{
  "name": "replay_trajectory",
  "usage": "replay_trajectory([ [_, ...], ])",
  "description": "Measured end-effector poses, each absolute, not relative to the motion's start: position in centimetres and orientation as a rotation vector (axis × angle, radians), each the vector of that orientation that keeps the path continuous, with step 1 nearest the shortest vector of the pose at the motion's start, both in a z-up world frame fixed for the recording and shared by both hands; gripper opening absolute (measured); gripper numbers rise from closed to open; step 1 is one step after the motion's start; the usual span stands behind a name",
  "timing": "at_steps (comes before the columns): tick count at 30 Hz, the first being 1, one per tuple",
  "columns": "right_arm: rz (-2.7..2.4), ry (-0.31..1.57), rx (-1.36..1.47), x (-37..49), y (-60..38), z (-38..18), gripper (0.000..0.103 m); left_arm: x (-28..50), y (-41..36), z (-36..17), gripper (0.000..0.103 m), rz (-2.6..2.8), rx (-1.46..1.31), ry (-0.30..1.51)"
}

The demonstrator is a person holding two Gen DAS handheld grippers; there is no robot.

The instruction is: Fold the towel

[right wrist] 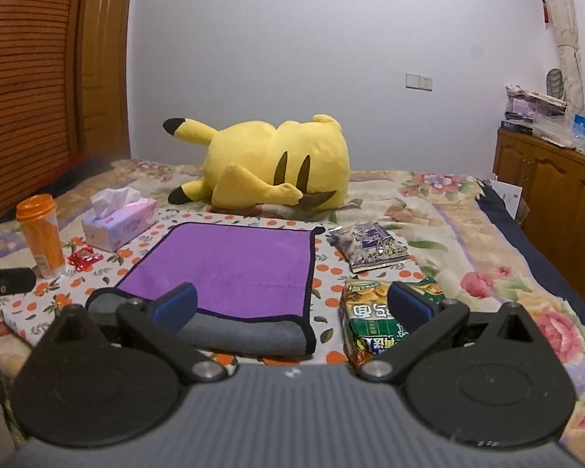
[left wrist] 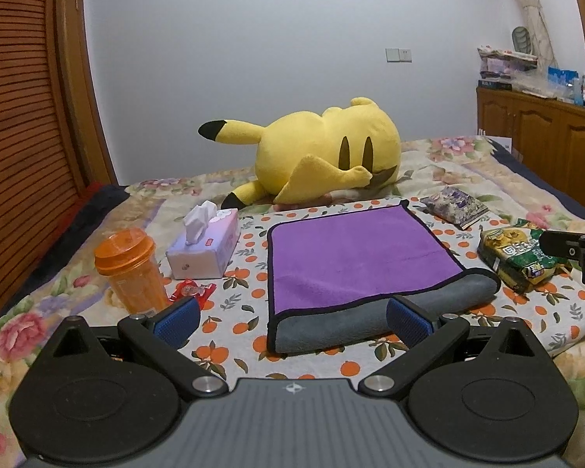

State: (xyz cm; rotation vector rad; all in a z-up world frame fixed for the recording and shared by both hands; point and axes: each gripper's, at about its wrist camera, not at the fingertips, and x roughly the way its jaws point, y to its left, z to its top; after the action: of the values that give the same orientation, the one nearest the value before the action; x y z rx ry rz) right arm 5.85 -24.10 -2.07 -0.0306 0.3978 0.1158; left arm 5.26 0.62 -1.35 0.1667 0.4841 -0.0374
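A purple towel with a black hem and grey underside lies on an orange-print cloth on the bed. It is folded over, with the grey fold rolled along its near edge. It also shows in the right wrist view. My left gripper is open and empty, just in front of the towel's near left corner. My right gripper is open and empty, just in front of the towel's near right corner. Part of the right gripper shows at the right edge of the left wrist view.
A yellow plush toy lies behind the towel. An orange cup, a tissue box and a red wrapper sit to the left. A green snack bag and a purple packet sit to the right. A wooden cabinet stands at right.
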Motion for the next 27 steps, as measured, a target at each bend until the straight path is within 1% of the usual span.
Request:
replay_trajectory([
  [14,0.155,0.448,-0.041,8.4,-23.5,-2.8,0.103,8.4,0.7,-1.9,0.103,-0.063,0.164,0.536],
  [27,0.180,0.482,-0.037,10.6,-23.2,-3.3,0.103,10.6,1.5,-2.0,0.103,-0.075,0.148,0.546],
])
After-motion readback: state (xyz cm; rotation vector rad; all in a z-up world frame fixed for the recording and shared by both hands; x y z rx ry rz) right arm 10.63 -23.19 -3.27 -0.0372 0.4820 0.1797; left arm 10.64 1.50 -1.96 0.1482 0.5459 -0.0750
